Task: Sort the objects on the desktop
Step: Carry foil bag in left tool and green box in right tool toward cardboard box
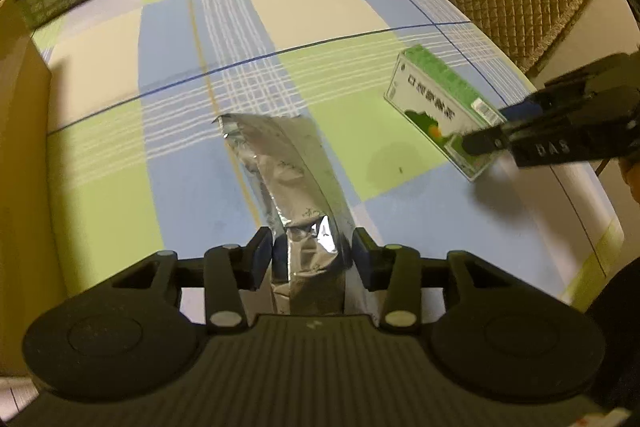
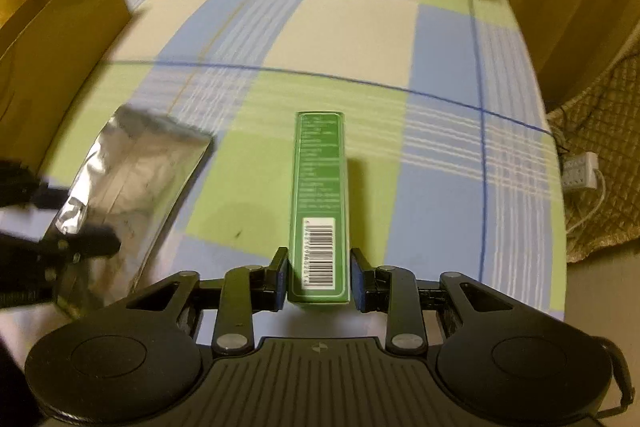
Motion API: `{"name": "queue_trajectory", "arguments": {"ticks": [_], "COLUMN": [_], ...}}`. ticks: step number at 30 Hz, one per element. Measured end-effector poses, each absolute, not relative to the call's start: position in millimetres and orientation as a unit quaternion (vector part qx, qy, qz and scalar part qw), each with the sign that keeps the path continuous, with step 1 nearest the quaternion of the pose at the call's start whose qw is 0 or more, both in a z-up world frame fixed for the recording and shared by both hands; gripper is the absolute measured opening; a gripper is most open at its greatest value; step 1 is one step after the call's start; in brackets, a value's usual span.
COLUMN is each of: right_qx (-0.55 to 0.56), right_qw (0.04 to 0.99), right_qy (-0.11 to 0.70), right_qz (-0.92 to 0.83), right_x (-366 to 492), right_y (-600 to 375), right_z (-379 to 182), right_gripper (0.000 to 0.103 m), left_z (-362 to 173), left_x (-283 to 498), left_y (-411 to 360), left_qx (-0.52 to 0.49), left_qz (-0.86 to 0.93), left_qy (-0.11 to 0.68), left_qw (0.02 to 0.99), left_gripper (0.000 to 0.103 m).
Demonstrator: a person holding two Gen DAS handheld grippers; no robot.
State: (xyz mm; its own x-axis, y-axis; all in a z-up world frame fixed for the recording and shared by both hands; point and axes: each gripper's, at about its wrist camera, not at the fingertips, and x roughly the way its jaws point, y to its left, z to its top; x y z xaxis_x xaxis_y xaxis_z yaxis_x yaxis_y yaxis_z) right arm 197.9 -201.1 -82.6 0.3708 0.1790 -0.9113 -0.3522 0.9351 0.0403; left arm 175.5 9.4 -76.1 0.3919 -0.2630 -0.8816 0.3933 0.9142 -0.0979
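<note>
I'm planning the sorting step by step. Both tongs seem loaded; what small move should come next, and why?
Probably carry the silver foil pouch, gripped by the left tongs, toward the open cardboard box at the table's left edge, its likely bin. The right tongs already clamp the green carton, and the checked tablecloth between them looks unobstructed.

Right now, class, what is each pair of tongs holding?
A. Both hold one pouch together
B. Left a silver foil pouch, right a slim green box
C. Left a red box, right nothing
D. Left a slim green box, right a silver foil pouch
B: the left tongs are shut on the silver foil pouch, and the right tongs clamp the slim green box.
</note>
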Motion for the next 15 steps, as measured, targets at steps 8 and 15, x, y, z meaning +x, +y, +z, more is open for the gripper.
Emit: {"name": "queue_trajectory", "arguments": {"ticks": [8,15], "right_qx": [-0.095,-0.111], "right_qw": [0.835,0.829], "right_qy": [0.517,0.523], "right_qz": [0.162,0.163], "right_x": [202.6,217.0], "right_y": [-198.2,-195.0], "right_z": [-74.8,-85.2], "right_gripper": [0.052,0.052], "left_z": [-84.8,-99.3], "left_x": [190.8,195.5], "left_y": [6.5,-10.9], "left_qx": [0.058,0.096], "left_qz": [-0.196,-0.200], "left_qy": [0.533,0.549], "left_qw": [0.821,0.806], "left_gripper": [0.049,0.049]}}
